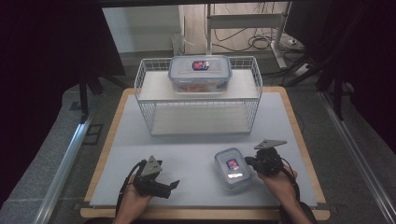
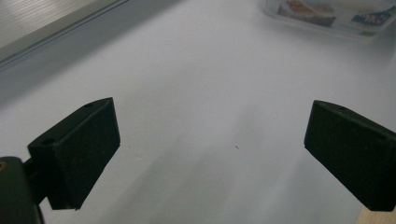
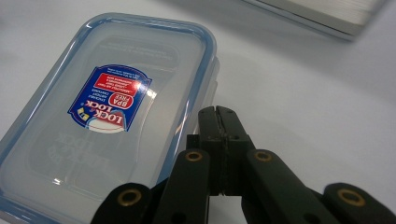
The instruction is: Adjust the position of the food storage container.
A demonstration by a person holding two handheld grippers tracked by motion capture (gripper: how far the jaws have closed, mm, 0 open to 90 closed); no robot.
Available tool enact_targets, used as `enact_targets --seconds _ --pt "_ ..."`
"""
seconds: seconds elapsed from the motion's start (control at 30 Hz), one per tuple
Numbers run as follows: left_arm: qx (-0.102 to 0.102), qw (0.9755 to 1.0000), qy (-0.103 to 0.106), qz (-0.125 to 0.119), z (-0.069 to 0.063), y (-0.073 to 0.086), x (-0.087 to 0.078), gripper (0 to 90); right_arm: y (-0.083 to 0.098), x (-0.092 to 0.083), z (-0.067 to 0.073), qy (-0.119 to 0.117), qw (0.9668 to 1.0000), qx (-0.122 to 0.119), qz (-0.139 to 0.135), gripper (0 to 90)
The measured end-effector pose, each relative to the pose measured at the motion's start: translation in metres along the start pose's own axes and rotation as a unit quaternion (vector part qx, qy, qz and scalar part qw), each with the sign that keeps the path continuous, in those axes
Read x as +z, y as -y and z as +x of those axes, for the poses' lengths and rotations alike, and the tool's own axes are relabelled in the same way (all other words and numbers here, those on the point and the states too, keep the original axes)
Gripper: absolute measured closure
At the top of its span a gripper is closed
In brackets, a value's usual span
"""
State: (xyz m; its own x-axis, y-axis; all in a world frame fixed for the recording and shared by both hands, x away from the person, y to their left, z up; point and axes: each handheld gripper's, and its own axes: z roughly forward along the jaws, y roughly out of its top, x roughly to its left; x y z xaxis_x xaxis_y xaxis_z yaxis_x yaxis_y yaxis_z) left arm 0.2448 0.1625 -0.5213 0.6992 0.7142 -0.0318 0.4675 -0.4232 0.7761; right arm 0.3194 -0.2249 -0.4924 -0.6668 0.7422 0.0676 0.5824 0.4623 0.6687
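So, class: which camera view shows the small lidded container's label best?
The right gripper view: the small container is close, its label legible. The high view shows it tiny beside the shut right gripper. The left gripper view catches just an edge.

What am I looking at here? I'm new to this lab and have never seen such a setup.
A person sits at a table with a hand-held gripper in each hand. The high view looks down from above; the other two come from cameras riding on the grippers. The left gripper has its fingers wide apart over bare table, holding nothing. The right gripper is shut and empty, its tip against the side of a small lidded food container. Farther back stands a white wire shelf rack with a larger lidded container on top.
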Motion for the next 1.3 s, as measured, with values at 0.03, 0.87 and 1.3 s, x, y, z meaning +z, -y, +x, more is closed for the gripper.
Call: enact_targets --seconds 0.03,0.87,1.3 --pt "0.000 1.0000 0.000 0.000 0.000 0.000 0.000 3.3 -0.001 0.002 0.003 -0.005 1.0000 -0.006 0.001 89.4" --pt "-0.004 1.0000 -0.006 -0.003 0.002 0.000 -0.003 3.3 0.045 -0.020 0.037 -0.070 0.9970 -0.010 0.031 89.1" --pt "-0.005 1.0000 0.003 0.007 0.002 -0.005 0.006 3.7 0.020 0.002 0.006 -0.042 0.9985 0.017 0.030 89.1"
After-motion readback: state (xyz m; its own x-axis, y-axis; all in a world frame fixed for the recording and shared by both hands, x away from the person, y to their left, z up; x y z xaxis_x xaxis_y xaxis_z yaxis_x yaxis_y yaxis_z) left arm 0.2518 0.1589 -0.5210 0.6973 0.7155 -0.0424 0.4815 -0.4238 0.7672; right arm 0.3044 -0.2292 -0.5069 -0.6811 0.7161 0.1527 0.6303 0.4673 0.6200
